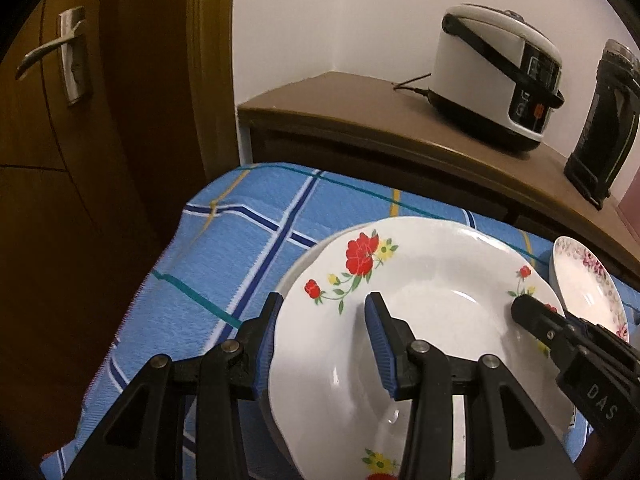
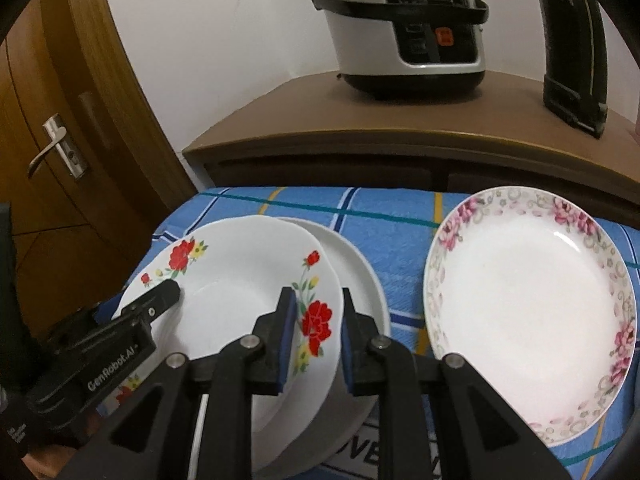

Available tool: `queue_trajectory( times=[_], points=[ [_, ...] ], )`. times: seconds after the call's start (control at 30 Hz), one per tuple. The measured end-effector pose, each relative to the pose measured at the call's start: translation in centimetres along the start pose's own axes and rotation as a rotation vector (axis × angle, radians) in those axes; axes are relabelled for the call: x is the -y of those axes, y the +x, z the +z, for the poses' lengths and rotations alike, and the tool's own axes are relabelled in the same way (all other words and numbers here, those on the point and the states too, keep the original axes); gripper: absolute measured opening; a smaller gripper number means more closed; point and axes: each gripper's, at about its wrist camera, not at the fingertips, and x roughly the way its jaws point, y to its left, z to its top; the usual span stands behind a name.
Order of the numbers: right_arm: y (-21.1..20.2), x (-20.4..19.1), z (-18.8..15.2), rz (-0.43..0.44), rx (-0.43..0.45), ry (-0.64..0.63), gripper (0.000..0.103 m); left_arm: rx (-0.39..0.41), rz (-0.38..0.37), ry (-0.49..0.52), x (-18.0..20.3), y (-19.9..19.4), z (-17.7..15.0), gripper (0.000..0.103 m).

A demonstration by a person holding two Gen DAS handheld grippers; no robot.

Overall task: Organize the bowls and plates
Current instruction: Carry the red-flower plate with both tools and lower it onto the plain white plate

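A white plate with red flowers (image 1: 424, 320) (image 2: 240, 292) lies on top of a plain white plate (image 2: 356, 268) on the blue checked cloth. My left gripper (image 1: 324, 344) is open, its jaws straddling the flowered plate's left rim, one finger over and one outside. My right gripper (image 2: 318, 340) is open, its jaws straddling the same plate's right rim. Each gripper shows in the other's view, the right one (image 1: 532, 316) and the left one (image 2: 160, 296). A pink-flowered plate (image 2: 528, 300) (image 1: 588, 288) lies alone to the right.
A brown cabinet (image 2: 400, 136) stands behind the table with a white rice cooker (image 2: 404, 28) and a black kettle (image 2: 572, 48). A wooden door (image 1: 72, 120) is to the left. The cloth's left edge (image 1: 132, 308) drops off near the plates.
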Motion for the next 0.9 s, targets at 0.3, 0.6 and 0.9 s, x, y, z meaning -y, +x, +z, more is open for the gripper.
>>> queue_trajectory(
  times=[0.3,0.6,0.9],
  points=[
    [0.5,0.4,-0.1,-0.009,0.009,0.002,0.021,0.006,0.044,0.015,0.5,0.0,0.0,0.045],
    [-1.0,0.8,-0.3,0.013,0.094,0.025,0.037,0.029,0.162,0.028,1.0,-0.9,-0.2,0.046],
    [-2.8,0.6,-0.5,-0.022,0.169,0.001,0.043,0.067,0.209,0.060,1.5,-3.0,-0.4,0.046]
  ],
)
